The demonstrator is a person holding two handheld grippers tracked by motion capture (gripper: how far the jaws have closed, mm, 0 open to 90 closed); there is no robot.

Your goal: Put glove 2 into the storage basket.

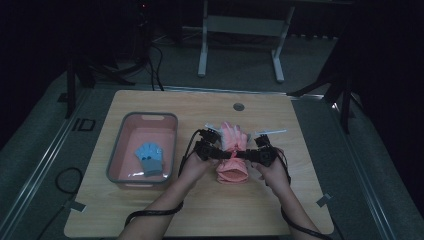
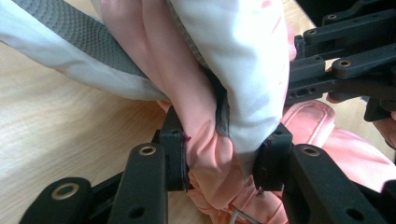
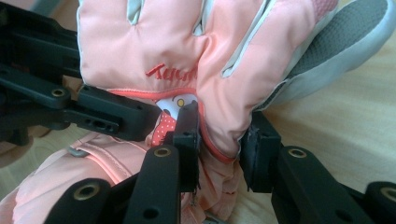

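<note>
Your two grippers meet over the pink glove (image 1: 231,159), which lies near the middle of the wooden table (image 1: 200,210) with its fingers pointing away from you and its cuff toward you. Your left gripper (image 1: 216,152) comes in from the left and your right gripper (image 1: 248,153) from the right — each at the narrow wrist part of the glove.

In the left gripper view, the jaws are clamped on a bunched fold of the glove (image 2: 210,154), with pink and white fabric squeezed between the pads. In the right gripper view, the right gripper's (image 3: 220,140) jaws pinch the glove's (image 3: 187,42) edge just below the red stitched lettering, the fabric gathered tight between them. The other gripper reaches in from the left of that view, touching the same glove.

To the left of the glove sits a grey-rimmed bin (image 1: 116,150) with a pink inside. A small blue glove (image 1: 149,157) lies in it — the dim light makes its details hard to read, but it looks flat, with its fingers spread.
</note>
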